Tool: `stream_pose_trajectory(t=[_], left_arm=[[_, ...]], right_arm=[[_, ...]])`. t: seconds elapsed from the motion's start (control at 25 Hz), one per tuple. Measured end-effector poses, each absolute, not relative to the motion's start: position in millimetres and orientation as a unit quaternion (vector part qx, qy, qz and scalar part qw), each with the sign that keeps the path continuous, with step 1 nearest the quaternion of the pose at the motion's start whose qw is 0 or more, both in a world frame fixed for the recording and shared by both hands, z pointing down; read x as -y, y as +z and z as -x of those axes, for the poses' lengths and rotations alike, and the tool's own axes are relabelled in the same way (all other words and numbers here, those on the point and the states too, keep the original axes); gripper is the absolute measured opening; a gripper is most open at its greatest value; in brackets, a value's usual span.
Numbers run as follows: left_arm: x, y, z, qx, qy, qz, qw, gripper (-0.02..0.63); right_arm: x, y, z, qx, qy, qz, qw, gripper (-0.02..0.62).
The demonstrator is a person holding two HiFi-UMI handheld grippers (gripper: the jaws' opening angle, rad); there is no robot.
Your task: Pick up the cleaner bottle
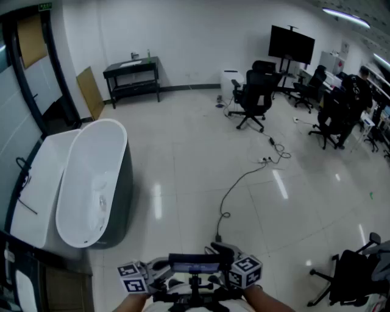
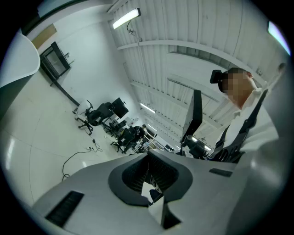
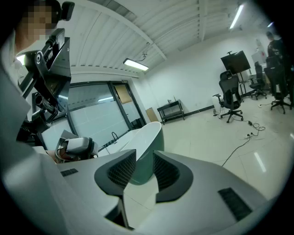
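Lettering on green sign (image 1: 45, 6) is unreadably small; left claw (image 2: 148, 156), right claw (image 3: 144, 158) closed.

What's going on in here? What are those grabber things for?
A person is standing in a big room, holding the left gripper and the right gripper close in front of them. Both grippers are shut with nothing in them. A white bathtub stands ahead on the left, and a black table sits by the far wall. Nothing is being handled yet. No cleaner bottle can be clearly made out, and the small things on the table are too far away to tell.
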State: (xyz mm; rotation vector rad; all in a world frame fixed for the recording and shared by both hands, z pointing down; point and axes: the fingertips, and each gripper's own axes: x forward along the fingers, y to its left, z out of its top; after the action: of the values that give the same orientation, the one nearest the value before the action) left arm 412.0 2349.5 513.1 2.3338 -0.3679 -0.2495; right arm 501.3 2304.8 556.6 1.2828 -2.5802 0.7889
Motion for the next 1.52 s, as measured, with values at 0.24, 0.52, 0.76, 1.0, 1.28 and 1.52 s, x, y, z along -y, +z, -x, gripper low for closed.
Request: stream_pose_trajectory(t=[0.24, 0.52, 0.76, 1.0, 1.28, 1.52], left_arm=[[-2296, 486, -415, 0.119, -0.111, -0.93, 0.331, -0.008], [-2293, 481, -403, 0.126, -0.114, -0.922, 0.348, -0.008], [-2292, 484, -399, 0.133, -0.117, -0.92, 0.35, -0.008], [-2286, 490, -392, 0.14, -0.124, -0.913, 0.362, -0.008], [-2286, 489, -382, 0.146, -0.126, -0.915, 0.355, -0.008], [-2242, 508, -357, 0.312, -0.068, -0.899, 0.3, -0.008]], right_arm=[[-2258, 549, -520, 0.86, 0.253, -0.436, 0.08, 0.12], [-2250, 530, -503, 0.863, 0.255, -0.43, 0.076, 0.12], [-2249, 520, -490, 0.867, 0.262, -0.419, 0.071, 0.12], [-2250, 546, -498, 0.856, 0.27, -0.434, 0.077, 0.12], [-2250, 539, -486, 0.858, 0.273, -0.427, 0.087, 0.12], [-2234, 536, -499, 0.84, 0.252, -0.472, 0.09, 0.12]])
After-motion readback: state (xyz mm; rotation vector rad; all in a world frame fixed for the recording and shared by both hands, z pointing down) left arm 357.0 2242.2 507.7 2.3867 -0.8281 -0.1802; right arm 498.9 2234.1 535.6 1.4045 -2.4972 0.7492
